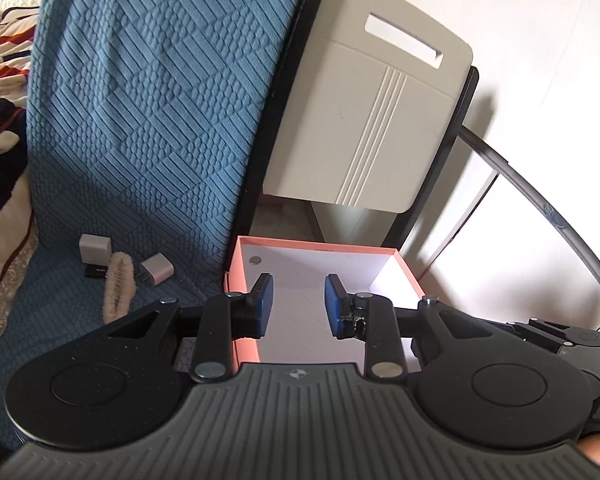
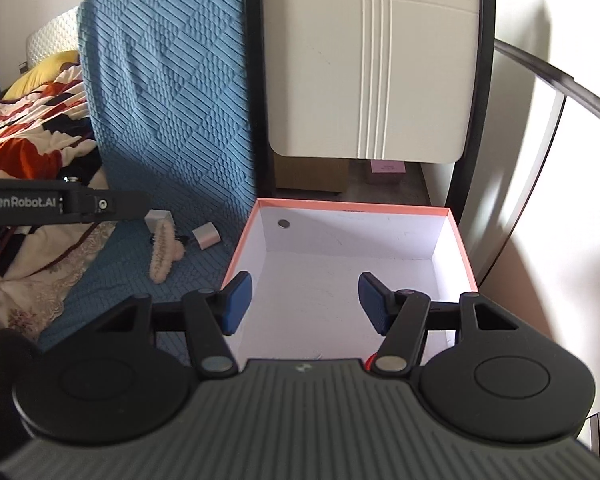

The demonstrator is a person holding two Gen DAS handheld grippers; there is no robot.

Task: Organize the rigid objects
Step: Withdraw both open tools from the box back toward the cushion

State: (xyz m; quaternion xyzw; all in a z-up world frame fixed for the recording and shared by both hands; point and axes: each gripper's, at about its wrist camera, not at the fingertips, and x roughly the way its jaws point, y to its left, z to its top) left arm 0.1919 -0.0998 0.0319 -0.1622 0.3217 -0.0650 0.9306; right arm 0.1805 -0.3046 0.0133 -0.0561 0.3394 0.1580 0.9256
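Observation:
An open box [image 1: 242, 276] [image 2: 240, 248] with a pink outside and white inside stands on the blue-covered seat. Both grippers hover over it. My left gripper [image 1: 299, 305] is open and empty above its left part. My right gripper [image 2: 305, 302] is open wide and empty above its middle. To the left of the box lie two white chargers [image 1: 95, 250] [image 1: 157, 269] [image 2: 206, 236], a small black item [image 1: 96, 272] and a beige fluffy strip [image 1: 117, 286] [image 2: 163, 254].
A blue textured cover [image 1: 148, 112] drapes the seat and backrest. A grey-white folding chair back [image 1: 376, 112] [image 2: 372, 76] stands behind the box. Patterned bedding [image 2: 32, 128] lies at the left. A white wall and a dark curved bar [image 1: 540, 208] are at the right.

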